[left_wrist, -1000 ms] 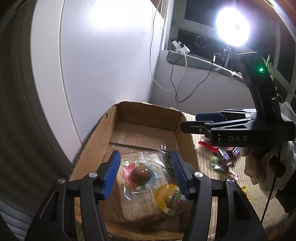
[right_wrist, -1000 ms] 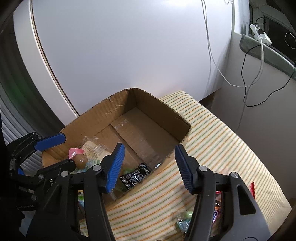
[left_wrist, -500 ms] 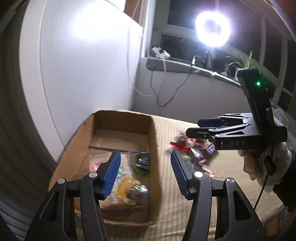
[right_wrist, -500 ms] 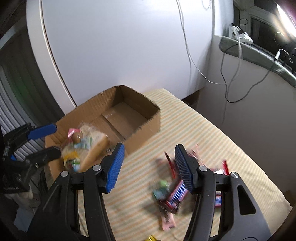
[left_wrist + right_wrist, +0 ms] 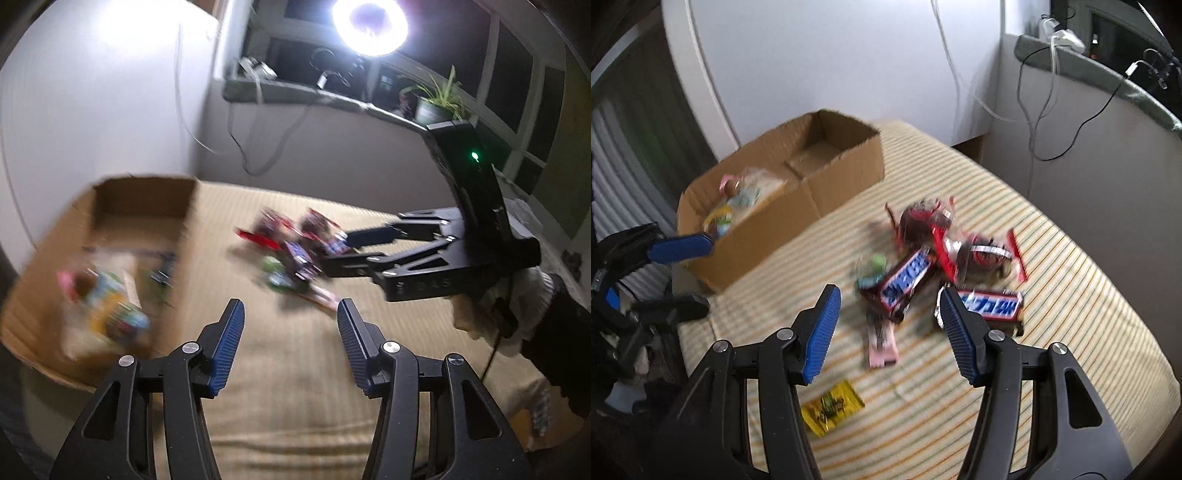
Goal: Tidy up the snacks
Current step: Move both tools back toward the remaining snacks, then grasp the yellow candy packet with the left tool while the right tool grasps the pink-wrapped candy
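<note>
My right gripper (image 5: pixel 886 314) hangs with jaws apart and empty, right over the snack pile (image 5: pixel 942 254) at centre frame. The nearest bar (image 5: pixel 905 280) lies between the fingertips, its long axis slanting from lower left to upper right, so I judge this hand nearer. My left gripper (image 5: pixel 288 325) is empty, its jaws closing, the pile above it. The box (image 5: pixel 783 206) sits upper left, with open cloth (image 5: pixel 1052 350) all around.
</note>
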Motion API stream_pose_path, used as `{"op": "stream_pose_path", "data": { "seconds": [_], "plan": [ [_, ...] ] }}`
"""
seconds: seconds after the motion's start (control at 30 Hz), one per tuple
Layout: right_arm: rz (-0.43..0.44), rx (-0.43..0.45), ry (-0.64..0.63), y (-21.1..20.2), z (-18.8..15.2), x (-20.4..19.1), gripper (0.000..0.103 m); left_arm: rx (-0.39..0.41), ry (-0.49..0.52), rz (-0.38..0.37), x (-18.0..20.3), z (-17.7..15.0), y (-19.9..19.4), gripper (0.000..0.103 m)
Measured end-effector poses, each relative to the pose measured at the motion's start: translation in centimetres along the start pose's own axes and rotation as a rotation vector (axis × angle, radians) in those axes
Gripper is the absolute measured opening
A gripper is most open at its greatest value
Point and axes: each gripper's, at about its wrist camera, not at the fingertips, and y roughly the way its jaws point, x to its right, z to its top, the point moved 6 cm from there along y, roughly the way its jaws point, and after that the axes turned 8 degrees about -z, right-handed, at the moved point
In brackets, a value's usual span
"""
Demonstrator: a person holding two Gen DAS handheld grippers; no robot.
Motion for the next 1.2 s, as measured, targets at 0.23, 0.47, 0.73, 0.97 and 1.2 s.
{"op": "stream_pose_path", "data": {
  "seconds": [0.23,0.47,0.73,0.97,1.2],
  "plan": [
    [0.031,-0.05,-0.077,1.4,-2.5,-1.1,0.048,-0.095,0.01,-0.07,3.2,-2.9,3.3,0.052],
    [0.058,-0.102,-0.097,3.3,-3.3,-1.6,0.041,-0.123,0.033,-0.052,4.5,-3.8,5.1,0.052],
    [0.06,-0.11,-0.108,4.2,-3.1,-1.5,0.038,-0.148,0.061,-0.011,4.9,-4.3,6.9,0.044],
    [0.012,-0.114,-0.151,4.4,-3.1,-1.5,0.024,-0.147,0.096,0.019,4.7,-4.3,7.6,0.032],
    [0.003,-0.12,-0.152,4.3,-3.3,-1.3,0.021,-0.143,0.098,0.021,4.3,-4.2,7.6,0.023]
  ]
}}
